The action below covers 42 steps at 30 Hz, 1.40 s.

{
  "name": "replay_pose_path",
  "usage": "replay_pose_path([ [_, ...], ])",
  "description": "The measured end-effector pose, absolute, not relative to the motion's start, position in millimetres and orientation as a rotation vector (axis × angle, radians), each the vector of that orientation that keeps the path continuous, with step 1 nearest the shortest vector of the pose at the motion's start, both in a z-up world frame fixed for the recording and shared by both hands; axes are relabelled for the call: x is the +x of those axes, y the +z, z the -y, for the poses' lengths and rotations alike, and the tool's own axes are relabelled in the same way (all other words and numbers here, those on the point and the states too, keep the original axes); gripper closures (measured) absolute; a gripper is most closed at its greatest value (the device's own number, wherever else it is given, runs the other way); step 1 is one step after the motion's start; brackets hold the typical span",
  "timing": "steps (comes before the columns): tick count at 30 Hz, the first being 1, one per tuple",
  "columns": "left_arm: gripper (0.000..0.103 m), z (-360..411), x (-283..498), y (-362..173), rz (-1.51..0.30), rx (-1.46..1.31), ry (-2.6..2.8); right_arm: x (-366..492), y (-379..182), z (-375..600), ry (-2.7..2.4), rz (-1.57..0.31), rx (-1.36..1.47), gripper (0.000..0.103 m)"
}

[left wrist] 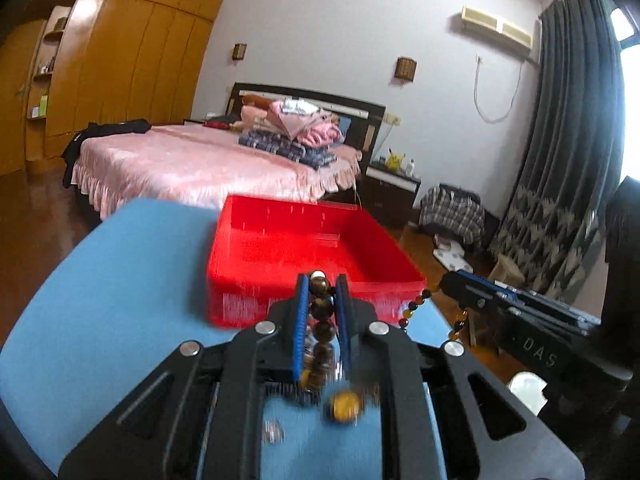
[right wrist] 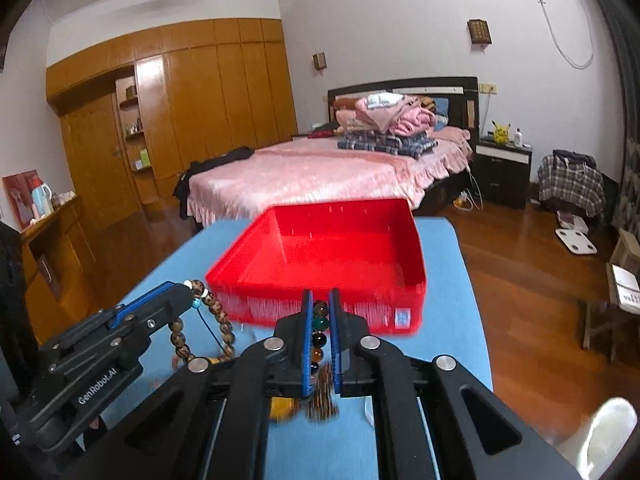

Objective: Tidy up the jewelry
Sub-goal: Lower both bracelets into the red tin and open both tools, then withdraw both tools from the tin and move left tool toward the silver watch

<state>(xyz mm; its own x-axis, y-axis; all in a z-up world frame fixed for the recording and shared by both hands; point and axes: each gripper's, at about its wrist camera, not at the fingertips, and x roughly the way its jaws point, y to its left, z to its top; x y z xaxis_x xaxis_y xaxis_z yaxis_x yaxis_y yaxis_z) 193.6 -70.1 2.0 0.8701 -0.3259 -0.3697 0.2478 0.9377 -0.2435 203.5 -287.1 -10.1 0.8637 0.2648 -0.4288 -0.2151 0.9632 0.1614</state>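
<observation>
Left claw (left wrist: 322,286) around brown bracelet (left wrist: 321,320); right claw (right wrist: 320,304) around multicolored bracelet (right wrist: 319,332)

Two bead bracelets are in view: one brown wooden-bead bracelet (right wrist: 218,320) held in the left gripper (left wrist: 323,280), and one multicoloured glass-bead bracelet (right wrist: 319,332) held in the right gripper (right wrist: 320,296), so two grippers in all. One red tray (right wrist: 340,256) sits on one blue table (right wrist: 452,312). In the room beyond there is one bed (right wrist: 320,172), one nightstand (right wrist: 503,172) carrying one yellow plush toy (right wrist: 501,131), two wall lamps (right wrist: 479,32), one wooden wardrobe (right wrist: 192,120) and one white bathroom scale (right wrist: 575,241).
</observation>
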Motion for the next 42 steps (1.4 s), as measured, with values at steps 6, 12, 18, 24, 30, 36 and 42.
replay_pose_path([
  [6, 0.091, 73.2, 235.3, 26.5, -0.379, -0.224, -0.305, 245.1, 4.4, 284.9, 0.257, -0.434, 0.129, 0.095],
  [12, 0.091, 75.1, 276.1, 25.8, -0.401, -0.237, -0.295, 285.9, 0.3, 284.8, 0.253, -0.446, 0.158, 0.095],
  [18, 0.090, 65.3, 305.2, 7.4, -0.469, -0.248, -0.281, 315.6, -15.9, 286.2, 0.250, -0.487, 0.176, 0.095],
  [24, 0.050, 45.6, 305.7, 3.3, -0.492, -0.290, -0.246, 312.1, -21.9, 287.3, 0.229, -0.491, 0.162, 0.057],
  [30, 0.025, 29.7, 278.5, 10.1, -0.475, -0.230, -0.212, 280.7, -25.5, 295.3, 0.194, -0.469, 0.164, 0.033],
  [36, 0.014, 19.6, 240.9, 5.5, -0.490, -0.167, -0.178, 235.5, -34.0, 304.0, 0.160, -0.465, 0.163, 0.016],
  [42, 0.014, 14.3, 204.8, -22.4, -0.553, -0.119, -0.151, 199.6, -48.6, 308.5, 0.134, -0.484, 0.164, 0.012],
])
